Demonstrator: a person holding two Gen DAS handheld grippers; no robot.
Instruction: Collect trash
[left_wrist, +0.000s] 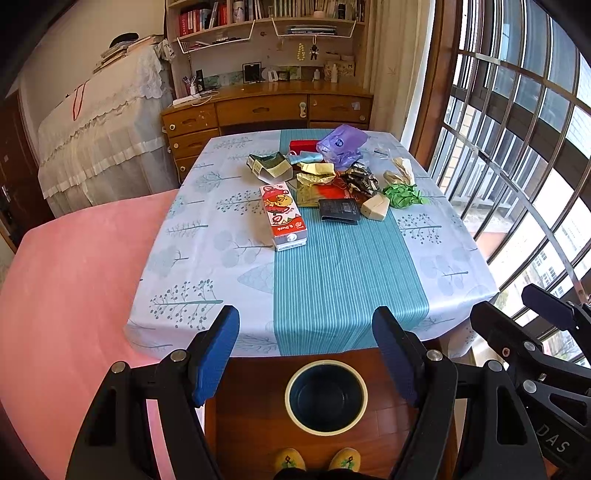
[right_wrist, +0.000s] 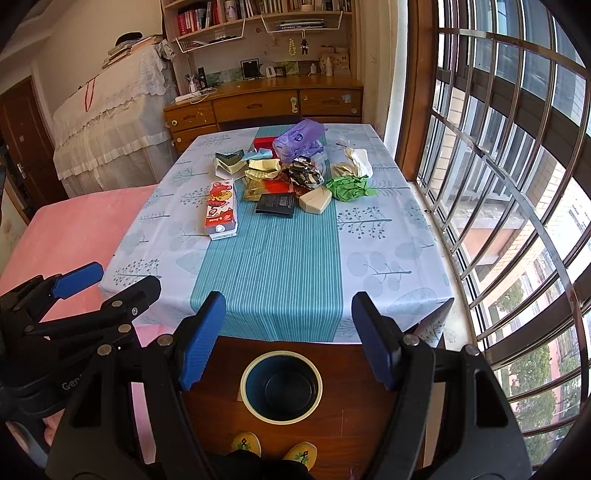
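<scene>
Left wrist view. The left tool (left_wrist: 306, 354) fills the lower frame, its blue-padded jaws spread wide with nothing between them. Between the jaws, at lower centre, a dark bin with a cream rim (left_wrist: 326, 396) stands on the wooden floor (left_wrist: 251, 417), its interior showing nothing but the bare bottom. The right tool (left_wrist: 517, 306) enters at the lower right edge, jaws likewise apart and holding nothing.

Above the bin, the counter (left_wrist: 229, 258), under a pale leaf-print cloth with a teal striped centre band, occupies mid-frame. The trash lies in a loose cluster at its far end, upper centre of the frame: a red-and-white carton (left_wrist: 282, 216) lying flat nearest the viewer on the left, a dark flat packet (left_wrist: 339, 211), a beige wedge-shaped box (left_wrist: 375, 206), crumpled green paper (left_wrist: 404, 195), a purple plastic bag (left_wrist: 341, 146) at the rear, and gold and dark foil wrappers (left_wrist: 334, 177) among them.

A pink bed (left_wrist: 74, 280) lies at the left of the frame; barred windows (left_wrist: 517, 129) run down the right.
</scene>
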